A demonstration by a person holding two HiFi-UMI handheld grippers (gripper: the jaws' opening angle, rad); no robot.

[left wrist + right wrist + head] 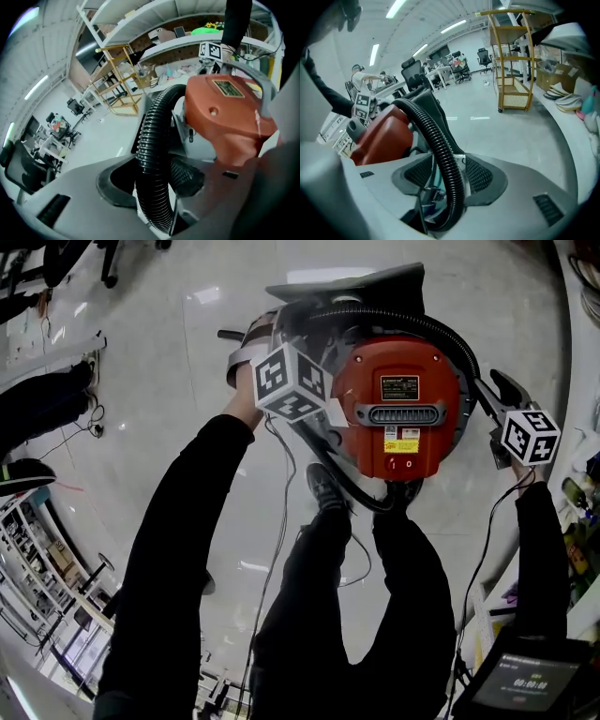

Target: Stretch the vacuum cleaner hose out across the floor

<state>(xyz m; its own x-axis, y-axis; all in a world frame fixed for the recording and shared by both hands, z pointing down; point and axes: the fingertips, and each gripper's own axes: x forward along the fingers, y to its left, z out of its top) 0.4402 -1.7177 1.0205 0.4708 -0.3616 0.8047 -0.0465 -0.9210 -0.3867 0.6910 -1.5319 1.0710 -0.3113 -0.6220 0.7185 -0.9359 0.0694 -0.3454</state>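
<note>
A red and grey vacuum cleaner (398, 404) stands on the glossy floor in front of my feet. Its black ribbed hose (412, 322) arcs over the far side of the body and comes down the near side. My left gripper (251, 341) is at the vacuum's left, and the hose (152, 140) runs up between its jaws with the pads against it. My right gripper (492, 395) is at the vacuum's right. In the right gripper view the hose (440, 145) passes between the meshed pads (480, 176), which close on it.
The person's shoe (323, 488) and legs stand just behind the vacuum. White shelves full of goods (187, 42) run along the right side. A wooden rack (513, 61) stands near them, and office chairs (415, 70) and desks are farther off. A thin cable (277, 540) trails on the floor.
</note>
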